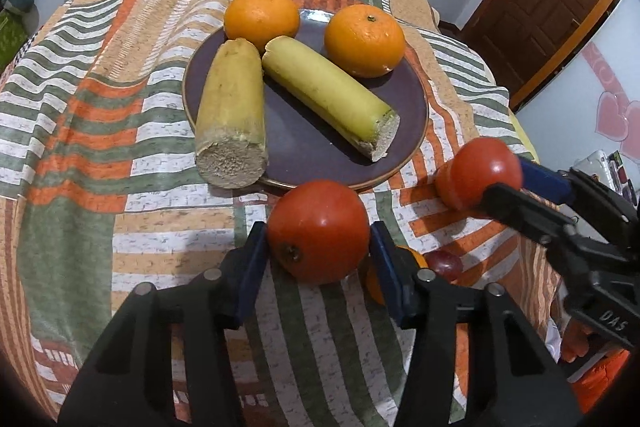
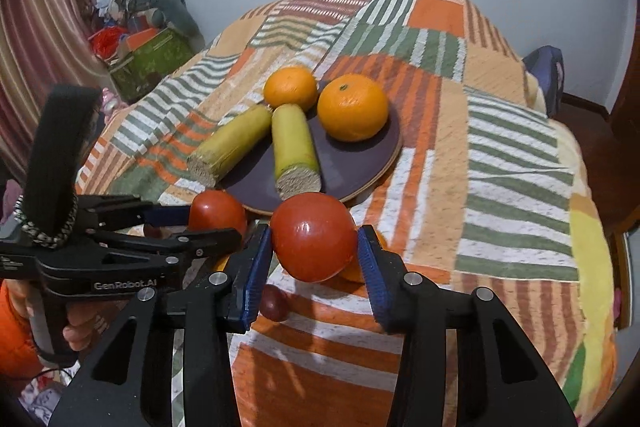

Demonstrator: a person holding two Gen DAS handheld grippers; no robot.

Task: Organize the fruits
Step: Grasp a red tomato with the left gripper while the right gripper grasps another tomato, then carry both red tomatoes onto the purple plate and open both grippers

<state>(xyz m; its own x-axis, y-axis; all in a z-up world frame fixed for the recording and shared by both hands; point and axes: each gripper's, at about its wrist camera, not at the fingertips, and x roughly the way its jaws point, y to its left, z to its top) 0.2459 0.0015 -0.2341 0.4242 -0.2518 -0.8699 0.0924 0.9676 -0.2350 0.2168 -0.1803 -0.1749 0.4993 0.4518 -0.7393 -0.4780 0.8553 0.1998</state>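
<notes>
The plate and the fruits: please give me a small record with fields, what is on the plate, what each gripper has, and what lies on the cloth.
plate: dark, round, on the striped cloth
on plate: two oranges, two banana pieces
left gripper: fingers closed on a tomato
right gripper: fingers closed on a second tomato
on cloth near the grippers: a small dark red fruit, an orange partly hidden

Both tomatoes (image 1: 318, 231) (image 2: 314, 237) have glossy, smooth skin. The oranges (image 1: 364, 41) look dimpled; the plate (image 1: 304, 143) matt and dark; the woven cloth (image 1: 100, 131) coarse.
</notes>
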